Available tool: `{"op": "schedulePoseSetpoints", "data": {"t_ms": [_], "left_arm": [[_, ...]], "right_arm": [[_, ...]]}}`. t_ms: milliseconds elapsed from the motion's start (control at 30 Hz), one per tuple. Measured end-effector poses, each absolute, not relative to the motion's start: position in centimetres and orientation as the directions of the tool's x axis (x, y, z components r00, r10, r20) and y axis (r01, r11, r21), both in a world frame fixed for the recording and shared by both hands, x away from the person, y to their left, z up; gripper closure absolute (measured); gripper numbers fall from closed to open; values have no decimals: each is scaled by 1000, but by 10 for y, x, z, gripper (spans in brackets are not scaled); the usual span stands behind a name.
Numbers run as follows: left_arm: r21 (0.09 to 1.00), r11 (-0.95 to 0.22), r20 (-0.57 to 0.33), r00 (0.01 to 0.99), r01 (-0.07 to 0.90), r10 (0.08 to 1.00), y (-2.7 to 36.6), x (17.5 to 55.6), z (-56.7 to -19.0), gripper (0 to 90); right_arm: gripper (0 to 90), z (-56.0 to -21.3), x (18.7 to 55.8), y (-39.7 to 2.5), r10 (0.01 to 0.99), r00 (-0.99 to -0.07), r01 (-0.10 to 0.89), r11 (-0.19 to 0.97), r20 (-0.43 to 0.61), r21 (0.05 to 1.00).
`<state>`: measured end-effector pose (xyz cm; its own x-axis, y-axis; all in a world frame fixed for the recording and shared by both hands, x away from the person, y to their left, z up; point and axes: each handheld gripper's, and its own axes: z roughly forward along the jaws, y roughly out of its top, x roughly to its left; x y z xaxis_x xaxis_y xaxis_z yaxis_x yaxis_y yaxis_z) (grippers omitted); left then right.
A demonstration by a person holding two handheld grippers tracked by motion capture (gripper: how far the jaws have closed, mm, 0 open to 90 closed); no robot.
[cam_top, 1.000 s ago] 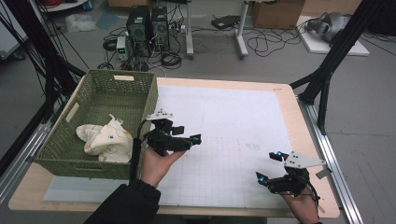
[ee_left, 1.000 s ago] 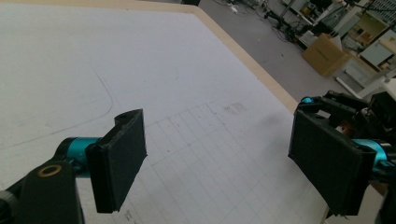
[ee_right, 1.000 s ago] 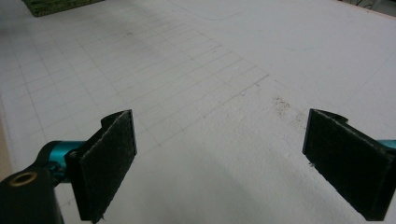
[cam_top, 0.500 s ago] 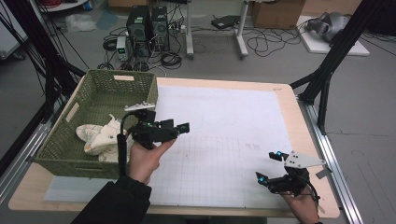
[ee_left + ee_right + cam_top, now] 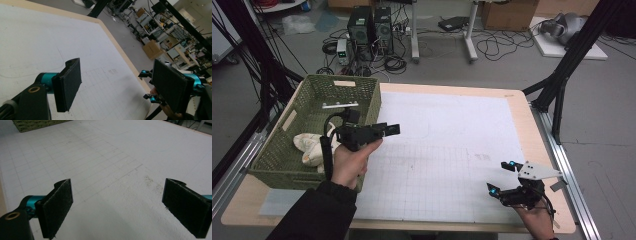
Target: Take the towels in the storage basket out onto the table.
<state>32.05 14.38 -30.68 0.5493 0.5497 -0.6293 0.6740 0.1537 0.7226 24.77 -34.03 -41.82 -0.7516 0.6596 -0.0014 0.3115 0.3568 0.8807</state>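
Note:
My left gripper (image 5: 389, 129) is held in a hand just right of the green basket's (image 5: 287, 172) near corner, above the white gridded mat (image 5: 452, 135), its jaws pointing right. In the left gripper view the left gripper (image 5: 117, 72) stands open with nothing between its black pads (image 5: 68, 85). My right gripper (image 5: 501, 176) rests low over the mat's near right corner, open. The right gripper view has the right gripper (image 5: 117, 205) wide apart over bare mat (image 5: 112, 157). White cloth items (image 5: 309, 147) lie in the basket.
The basket takes up the table's left side; its corner (image 5: 37, 123) shows at the top left of the right gripper view. Black frame posts (image 5: 562, 75) stand beyond the right table edge. Cables and computer boxes (image 5: 369, 25) lie on the floor behind.
The left hand and its gripper have moved left and away from me, to beside the basket. The right gripper has stayed in place.

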Motion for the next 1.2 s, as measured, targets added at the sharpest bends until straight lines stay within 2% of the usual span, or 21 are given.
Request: {"op": "schedulePoseSetpoints", "data": {"t_ms": [433, 833, 1200], "left_arm": [[695, 172, -665, 533, 698, 523, 183, 334, -304, 273], [696, 163, -637, 497, 700, 589, 213, 347, -309, 288], [710, 78, -553, 485, 700, 678, 225, 355, -317, 288]], "right_arm": [[89, -418, 248, -342, 664, -748, 313, 355, -2, 881], [89, -418, 249, -342, 659, -752, 310, 362, -7, 879], [89, -419, 249, -341, 656, -754, 315, 361, 0, 878]]}}
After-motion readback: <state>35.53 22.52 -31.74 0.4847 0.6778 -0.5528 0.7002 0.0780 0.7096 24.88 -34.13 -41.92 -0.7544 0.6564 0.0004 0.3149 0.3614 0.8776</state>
